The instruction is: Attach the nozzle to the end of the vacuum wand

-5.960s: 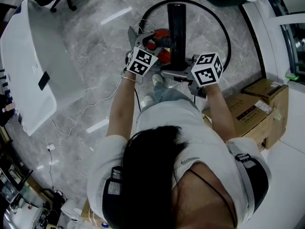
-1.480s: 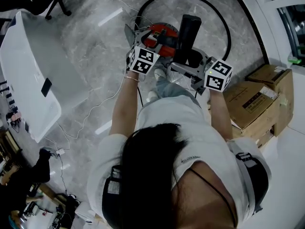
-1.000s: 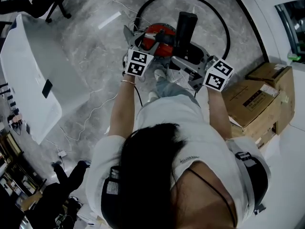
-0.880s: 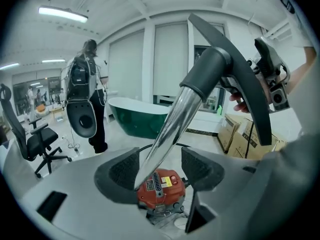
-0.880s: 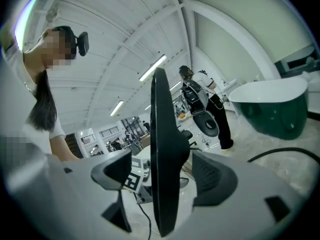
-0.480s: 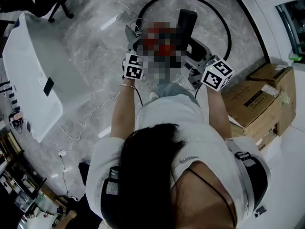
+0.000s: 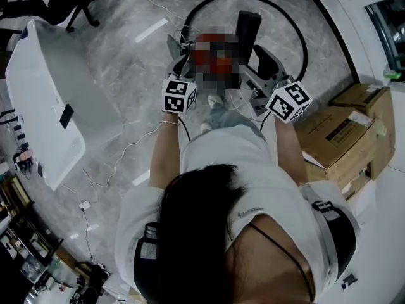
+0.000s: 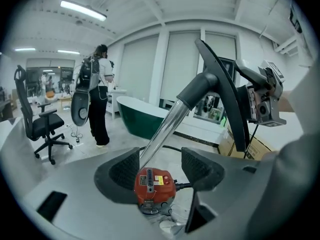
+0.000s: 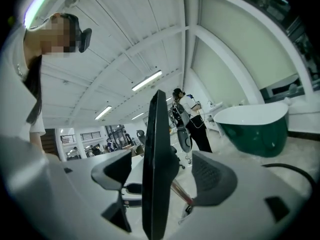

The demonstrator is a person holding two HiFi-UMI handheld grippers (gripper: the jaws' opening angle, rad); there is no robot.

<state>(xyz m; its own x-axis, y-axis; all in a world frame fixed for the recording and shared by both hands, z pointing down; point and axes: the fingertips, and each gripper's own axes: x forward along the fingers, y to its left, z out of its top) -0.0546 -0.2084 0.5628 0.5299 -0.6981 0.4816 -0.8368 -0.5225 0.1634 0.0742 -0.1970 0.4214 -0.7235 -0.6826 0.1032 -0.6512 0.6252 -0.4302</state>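
The black nozzle (image 7: pixel 248 27) stands up on the end of the metal wand (image 8: pixel 167 129), which slopes down to the red vacuum body (image 8: pixel 155 186) on the floor. In the left gripper view the nozzle (image 8: pixel 227 99) shows as a long black blade at the wand's top. My left gripper (image 8: pixel 160 166) is open, and the wand runs up through the gap between its jaws. My right gripper (image 9: pixel 167 171) is open too. The nozzle (image 9: pixel 154 174) stands edge-on between its jaws, with a gap on each side. In the head view both grippers (image 7: pixel 180 65) (image 7: pixel 261 75) flank the vacuum.
A black hose (image 7: pixel 297 37) loops round the vacuum. Cardboard boxes (image 7: pixel 335 138) sit at the right, a white bathtub (image 7: pixel 38 100) at the left, with thin cables (image 7: pixel 126 151) on the floor. Farther off are a green tub (image 8: pixel 145 116), an office chair (image 8: pixel 42 124) and a standing person (image 8: pixel 97 99).
Both grippers have drawn back a little toward the person, and the left one has come away from the vacuum body. The nozzle stays upright on the wand.
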